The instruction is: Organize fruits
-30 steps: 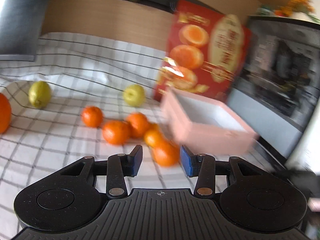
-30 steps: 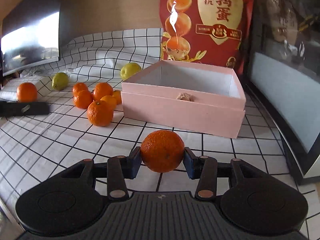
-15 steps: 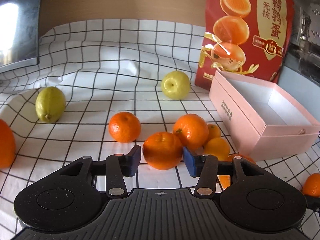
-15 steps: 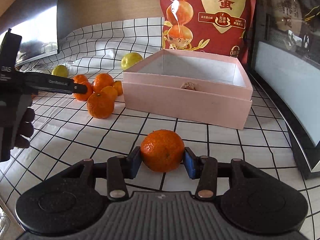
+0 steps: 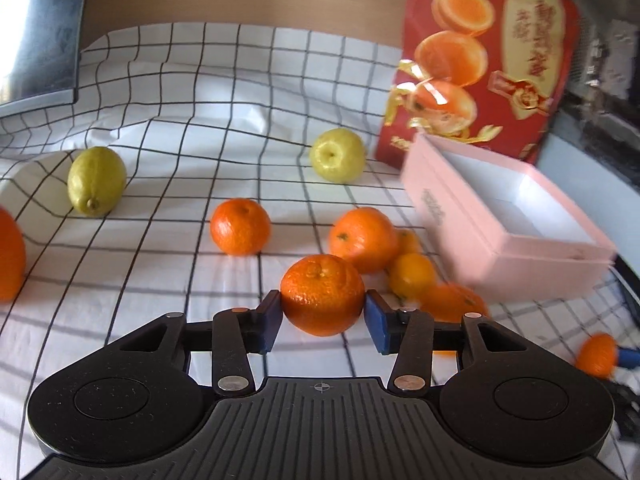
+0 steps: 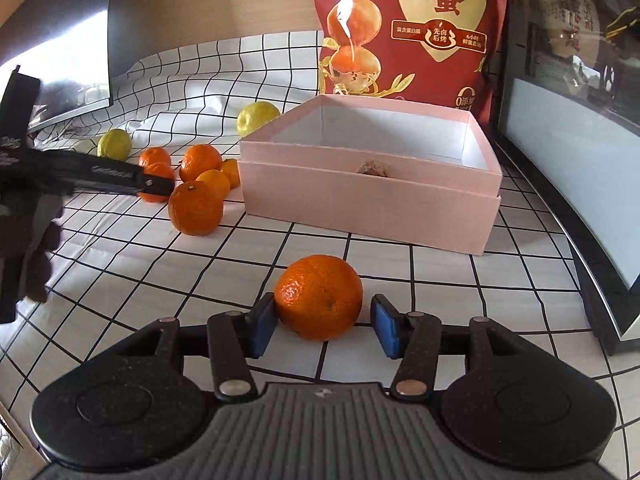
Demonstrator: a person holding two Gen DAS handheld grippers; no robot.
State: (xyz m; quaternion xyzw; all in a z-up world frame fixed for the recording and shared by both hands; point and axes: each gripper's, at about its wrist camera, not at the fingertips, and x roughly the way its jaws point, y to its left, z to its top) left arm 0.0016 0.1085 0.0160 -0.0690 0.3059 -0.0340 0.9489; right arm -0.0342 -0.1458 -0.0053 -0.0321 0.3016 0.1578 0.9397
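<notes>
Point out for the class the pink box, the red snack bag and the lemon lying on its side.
pink box [image 6: 368,204], right wrist view, on its front wall.
red snack bag [image 6: 412,24], right wrist view, on its printed front.
lemon [image 5: 97,186], left wrist view, on the middle of its peel.

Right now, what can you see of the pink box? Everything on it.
The pink box is a shallow, square-cornered cardboard-looking tray, open on top, pale pink outside and white inside. A seam runs round its walls like a stepped rim. It sits flat on the checked cloth, in front of the red snack bag. A small tan knob-like bit shows at the near wall. No fruit shows inside; neither gripper touches it.
</notes>
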